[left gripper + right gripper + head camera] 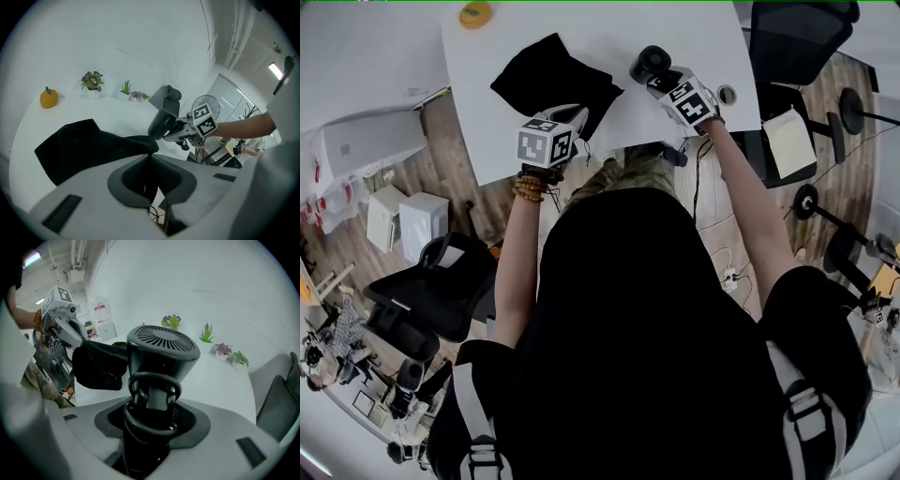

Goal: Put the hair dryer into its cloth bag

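A white tabletop [675, 28] fills the top of the head view, with wood floor and office chairs around it.

Nearest, at 11 o'clock from the person's head, the left gripper [574, 116] has its fingers pressed together on a fold of the black bag [548, 80]. The bag lies flat on the tabletop beyond them. At 1 o'clock the right gripper [672, 86] has its fingers clamped round the handle of the dryer [652, 64], barrel up, near the tabletop's front edge and just beside the bag. Farthest, at 12 o'clock, sits a small orange ornament [475, 13].

Likely trouble: no view shows the bag's mouth standing open. With only one pinch on the cloth, the dryer may shove the bag along rather than slide in. The cord may also catch on the mouth, or let the handle slip in the grip.

Only the right gripper view shows the cord looped round the handle between the fingers, and the dryer's slotted rear grille. Only the left gripper view shows the cloth nipped between its fingers, and little potted plants [92, 80] on the tabletop's far side. The head view alone shows the bag's full outline.
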The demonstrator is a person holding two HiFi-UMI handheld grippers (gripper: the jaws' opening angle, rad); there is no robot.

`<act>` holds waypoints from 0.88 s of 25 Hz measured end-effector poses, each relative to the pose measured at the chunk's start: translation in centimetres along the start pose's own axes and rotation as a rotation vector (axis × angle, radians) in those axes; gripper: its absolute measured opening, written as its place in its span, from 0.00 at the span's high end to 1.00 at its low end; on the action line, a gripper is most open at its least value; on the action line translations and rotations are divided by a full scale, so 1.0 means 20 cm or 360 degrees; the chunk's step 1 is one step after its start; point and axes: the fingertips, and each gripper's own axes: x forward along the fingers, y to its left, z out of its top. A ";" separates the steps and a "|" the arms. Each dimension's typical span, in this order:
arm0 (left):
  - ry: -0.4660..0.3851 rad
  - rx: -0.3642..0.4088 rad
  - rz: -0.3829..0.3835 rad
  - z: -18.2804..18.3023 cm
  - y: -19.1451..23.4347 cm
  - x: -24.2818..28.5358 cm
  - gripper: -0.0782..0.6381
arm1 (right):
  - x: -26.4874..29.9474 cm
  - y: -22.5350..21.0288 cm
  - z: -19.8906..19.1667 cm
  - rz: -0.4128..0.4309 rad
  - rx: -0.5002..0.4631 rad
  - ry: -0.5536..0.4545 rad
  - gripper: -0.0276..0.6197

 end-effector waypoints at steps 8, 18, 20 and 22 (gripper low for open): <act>-0.0018 -0.0011 0.0005 0.02 0.01 -0.01 0.84 | -0.11 0.13 0.02 0.0032 0.0059 -0.0092 0.59; -0.0107 0.0007 -0.0004 0.12 0.02 -0.02 0.84 | -0.17 0.23 -0.01 0.0049 0.0056 -0.0114 0.59; -0.0121 0.0020 -0.0016 0.15 0.00 -0.03 0.84 | -0.19 0.23 -0.01 0.0046 0.0064 -0.0118 0.59; -0.0128 0.0028 -0.0030 0.18 -0.02 -0.03 0.84 | -0.20 0.24 -0.01 0.0045 0.0072 -0.0114 0.59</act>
